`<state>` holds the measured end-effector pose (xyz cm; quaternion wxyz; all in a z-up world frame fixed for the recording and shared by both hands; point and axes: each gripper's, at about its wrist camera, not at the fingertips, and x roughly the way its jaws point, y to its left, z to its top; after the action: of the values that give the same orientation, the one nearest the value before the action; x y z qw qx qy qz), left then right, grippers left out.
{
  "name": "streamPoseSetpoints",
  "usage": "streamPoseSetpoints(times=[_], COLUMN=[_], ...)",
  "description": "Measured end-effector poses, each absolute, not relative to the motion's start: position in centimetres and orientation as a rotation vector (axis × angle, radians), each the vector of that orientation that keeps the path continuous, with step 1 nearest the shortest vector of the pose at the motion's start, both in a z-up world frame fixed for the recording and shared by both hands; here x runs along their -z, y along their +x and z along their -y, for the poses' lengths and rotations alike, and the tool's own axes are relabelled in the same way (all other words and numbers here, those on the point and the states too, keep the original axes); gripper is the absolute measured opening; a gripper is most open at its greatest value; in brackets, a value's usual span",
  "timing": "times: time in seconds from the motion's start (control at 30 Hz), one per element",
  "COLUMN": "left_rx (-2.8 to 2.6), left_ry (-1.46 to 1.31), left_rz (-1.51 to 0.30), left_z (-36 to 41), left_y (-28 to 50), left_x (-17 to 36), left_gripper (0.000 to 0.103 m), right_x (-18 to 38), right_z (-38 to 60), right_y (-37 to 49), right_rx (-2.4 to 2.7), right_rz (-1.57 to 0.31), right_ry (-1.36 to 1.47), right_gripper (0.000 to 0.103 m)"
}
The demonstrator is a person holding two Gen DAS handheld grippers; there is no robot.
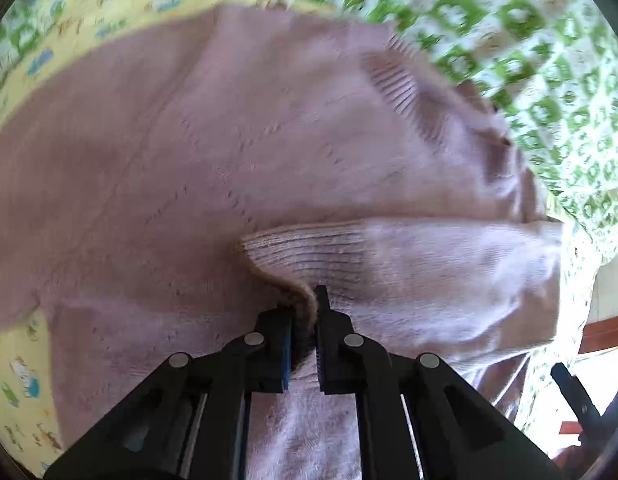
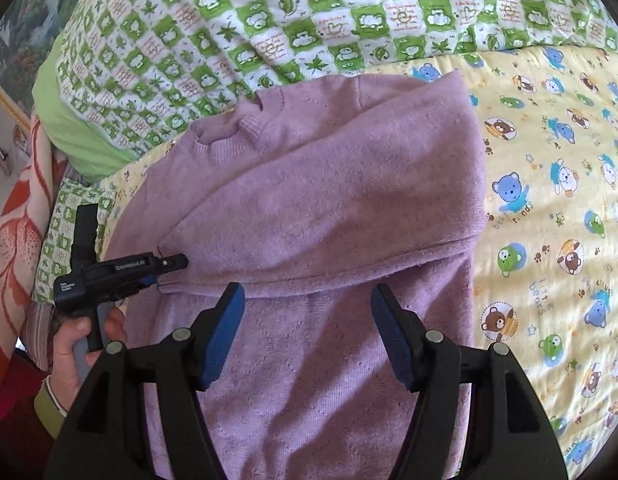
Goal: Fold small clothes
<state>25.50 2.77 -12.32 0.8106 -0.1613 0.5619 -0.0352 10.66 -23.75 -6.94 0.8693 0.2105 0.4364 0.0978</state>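
One lilac sweater [image 2: 309, 208] mid-frame on yellow bear sheet [image 2: 549, 200] | left gripper [image 1: 305, 312] pinches sleeve cuff [image 1: 301, 256], lower centre | right gripper [image 2: 307, 320] wide, empty | risk: thin bite, cuff may slip, sleeve fold collapses.

Left gripper [image 2: 177, 263] pinches sweater [image 2: 309, 208] cuff (right gripper [image 2: 308, 312] spread).

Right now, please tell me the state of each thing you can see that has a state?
Sweater: lying flat on the bear sheet, one sleeve folded across its front.
Left gripper: shut on the sleeve cuff.
Right gripper: open, holding nothing, over the sweater.
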Motion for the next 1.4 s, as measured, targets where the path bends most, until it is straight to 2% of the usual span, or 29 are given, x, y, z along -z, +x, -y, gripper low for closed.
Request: streamPoseSetpoints(times=[0.1,0.2,0.47,0.53,0.57,0.63,0.67,0.7,0.77,0.83,0.87,1.0,1.17,1.4], left_rx=[0.133,0.074,-0.042,0.014,0.035,0.061,0.068,0.067,0.071,0.063,0.075,0.097,0.049,-0.020], left_ry=[-0.414,-0.348,-0.372,-0.415,-0.422,-0.395,-0.370,-0.354,-0.331,-0.313,-0.312,-0.315,-0.364,-0.296], left_rz=[-1.100,-0.990,-1.118,-1.121,-1.119,-1.126,-1.144,-1.152,-1.191,-1.227,-1.224,-1.139,-1.017,-1.130], left_z=[-4.6,-7.1,-11.0,-10.3,-9.8,-8.1,-7.1,-6.6,-4.9,-3.5,-3.1,-2.3,-5.1,-6.6], left_y=[23.9,22.8,23.6,23.3,23.2,23.6,24.3,24.8,25.7,26.5,26.7,26.2,24.3,25.4], left_x=[7.8,4.2,10.8,10.9,10.8,10.6,10.9,11.2,12.3,13.5,13.7,11.6,7.6,12.7], left_gripper=[0.005,0.004,0.003,0.008,0.013,0.035,0.058,0.062,0.060,0.032,0.011,0.007,0.007,0.007], right_x=[6.5,5.7,7.2,7.7,7.8,7.7,7.7,7.8,8.1,8.4,8.4,8.4,8.0,9.5], right_z=[25.2,27.2,29.5,29.7,29.8,29.8,29.6,29.4,29.1,29.0,29.2,30.9,32.5,31.6], right_y=[10.7,11.0,15.8,16.9,17.3,17.6,17.6,17.7,17.8,18.0,17.9,17.5,17.3,19.7], right_rx=[-0.159,-0.102,-0.030,-0.008,-0.011,-0.017,-0.018,-0.025,-0.035,-0.023,-0.010,0.021,0.039,0.013], right_rz=[-0.886,-0.852,-0.866,-0.879,-0.879,-0.862,-0.861,-0.865,-0.876,-0.883,-0.880,-0.858,-0.839,-0.863], right_ry=[0.437,0.433,0.405,0.402,0.415,0.423,0.418,0.412,0.410,0.400,0.401,0.435,0.436,0.441], right_gripper=[0.065,0.065,0.065,0.065,0.065,0.065,0.065,0.065,0.065,0.065,0.065,0.065,0.065,0.065])
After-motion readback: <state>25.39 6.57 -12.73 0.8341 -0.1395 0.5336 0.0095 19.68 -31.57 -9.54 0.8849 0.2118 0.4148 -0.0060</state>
